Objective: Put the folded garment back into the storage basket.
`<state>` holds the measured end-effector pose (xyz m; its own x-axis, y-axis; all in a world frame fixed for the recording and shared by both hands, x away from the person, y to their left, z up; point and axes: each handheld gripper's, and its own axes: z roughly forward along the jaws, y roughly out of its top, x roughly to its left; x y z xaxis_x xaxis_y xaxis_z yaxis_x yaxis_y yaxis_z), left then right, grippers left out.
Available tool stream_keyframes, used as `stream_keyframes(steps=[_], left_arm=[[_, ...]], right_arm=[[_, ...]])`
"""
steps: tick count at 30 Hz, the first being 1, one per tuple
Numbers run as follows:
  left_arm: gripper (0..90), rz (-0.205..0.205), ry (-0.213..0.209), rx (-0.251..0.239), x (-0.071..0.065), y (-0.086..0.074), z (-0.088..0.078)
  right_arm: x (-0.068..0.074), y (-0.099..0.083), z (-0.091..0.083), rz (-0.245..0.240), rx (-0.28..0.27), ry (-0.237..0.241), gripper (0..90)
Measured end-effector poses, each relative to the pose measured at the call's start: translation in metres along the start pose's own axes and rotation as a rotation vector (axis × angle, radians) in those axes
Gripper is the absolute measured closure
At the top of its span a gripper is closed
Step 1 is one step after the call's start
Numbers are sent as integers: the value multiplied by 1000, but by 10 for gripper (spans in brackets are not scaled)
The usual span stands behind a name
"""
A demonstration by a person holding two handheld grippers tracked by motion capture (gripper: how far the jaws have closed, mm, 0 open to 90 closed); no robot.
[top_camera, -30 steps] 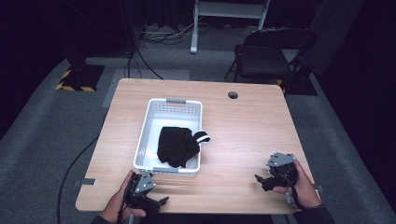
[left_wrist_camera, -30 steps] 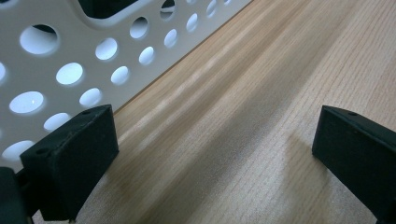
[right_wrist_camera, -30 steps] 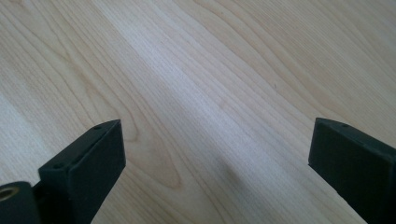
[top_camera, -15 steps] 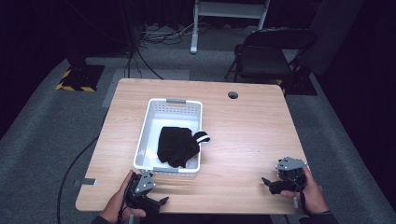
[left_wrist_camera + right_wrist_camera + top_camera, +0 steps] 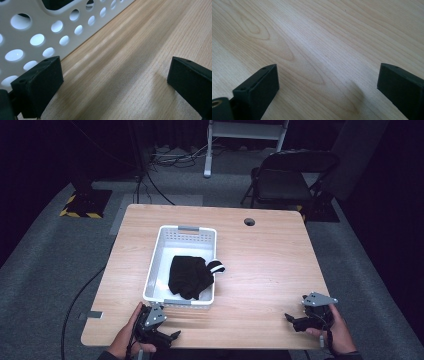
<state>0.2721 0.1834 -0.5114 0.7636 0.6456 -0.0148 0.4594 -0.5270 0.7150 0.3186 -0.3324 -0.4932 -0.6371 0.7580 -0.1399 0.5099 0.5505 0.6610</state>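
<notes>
A white basket with round holes in its walls stands on the wooden worktop, a little left of the middle. Inside it lies a black garment, bunched toward the near right corner — a part with a white band hangs over the right rim of the basket.

The left tongs are at the near edge of the worktop, just in front of the basket's near wall, held by the person's left hand. In the left gripper view the left tongs stand wide apart with nothing between them, and the perforated wall of the basket is just beside one jaw.

The right tongs are near the right front corner of the worktop, well apart from the basket, held by the right hand. In the right gripper view the right tongs are also wide and hold nothing — bare wood grain lies between the two black jaws

A dark folding chair stands on the floor beyond the far edge of the worktop
</notes>
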Motion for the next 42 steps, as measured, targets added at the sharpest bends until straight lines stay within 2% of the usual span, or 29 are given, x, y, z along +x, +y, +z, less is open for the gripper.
stream_keyframes(steps=[13,19,42], left_arm=[[2,0,0,0,0,0,0],[2,0,0,0,0,0,0],[3,3,-1,-3,0,0,0]], right_arm=[[-10,-18,-3,78,-36,33,38],[-14,-26,-3,133,-60,56,21],[-16,-27,-3,145,-55,50,7]])
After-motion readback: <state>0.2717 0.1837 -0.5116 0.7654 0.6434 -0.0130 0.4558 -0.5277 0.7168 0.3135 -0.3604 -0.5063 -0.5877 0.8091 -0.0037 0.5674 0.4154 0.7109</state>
